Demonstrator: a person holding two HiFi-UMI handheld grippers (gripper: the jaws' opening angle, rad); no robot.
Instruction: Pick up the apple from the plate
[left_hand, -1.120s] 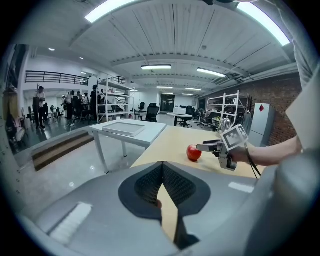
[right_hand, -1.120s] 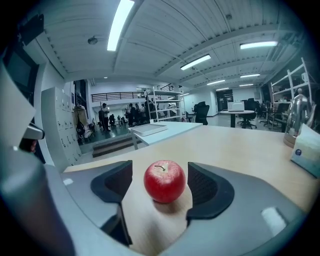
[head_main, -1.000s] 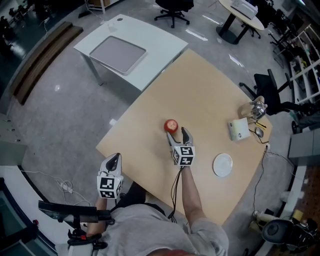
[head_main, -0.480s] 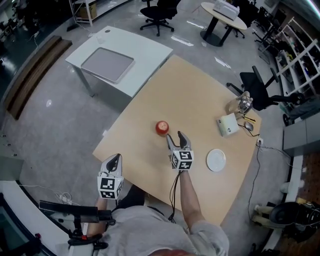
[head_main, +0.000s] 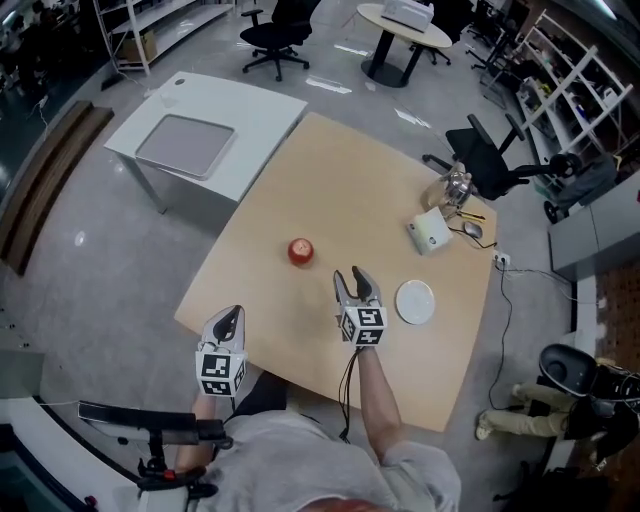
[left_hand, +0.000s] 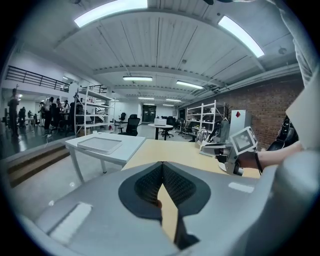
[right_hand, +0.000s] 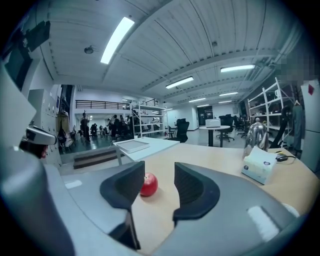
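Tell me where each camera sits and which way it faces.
Head view: on the person's head, steeply down onto the table; left claw, right claw, forearm show.
Left gripper view: on the left claw, across the table; shut jaws show.
Right gripper view: on the right claw, toward the apple; empty jaws closing.
Head and right gripper views share the apple.
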